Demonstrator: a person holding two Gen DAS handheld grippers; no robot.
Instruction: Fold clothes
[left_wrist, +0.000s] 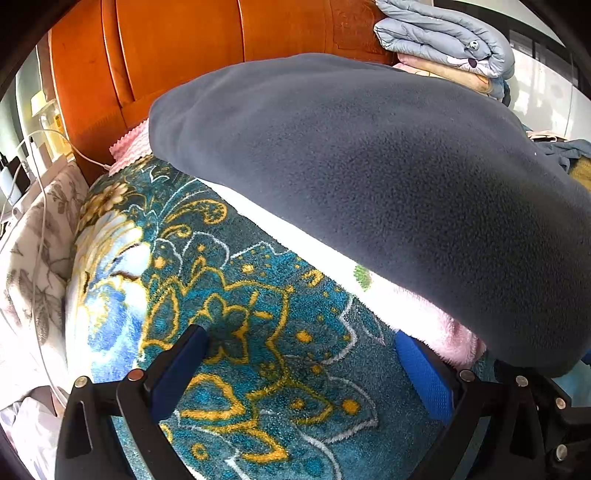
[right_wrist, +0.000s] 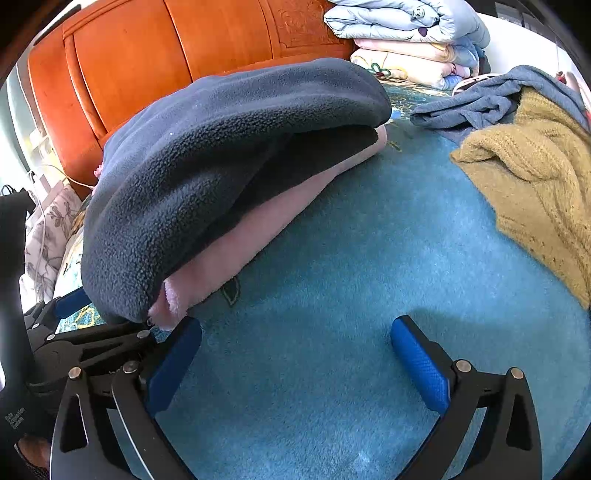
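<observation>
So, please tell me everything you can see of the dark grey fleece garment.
The dark grey fleece garment looks soft and nubby. It is folded over on itself, with a rounded fold near the cameras, and lies on a pink plush item on the teal blanket. Both grippers are open and close to its near end; neither grips it.

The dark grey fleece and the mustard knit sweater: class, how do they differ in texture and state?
The dark grey fleece has a fine, nubby pile; the mustard knit sweater shows chunky cable ribs. The fleece lies folded over on a pink garment; the sweater sits crumpled and unfolded, beside a blue-grey garment. Both rest on the teal blanket.
</observation>
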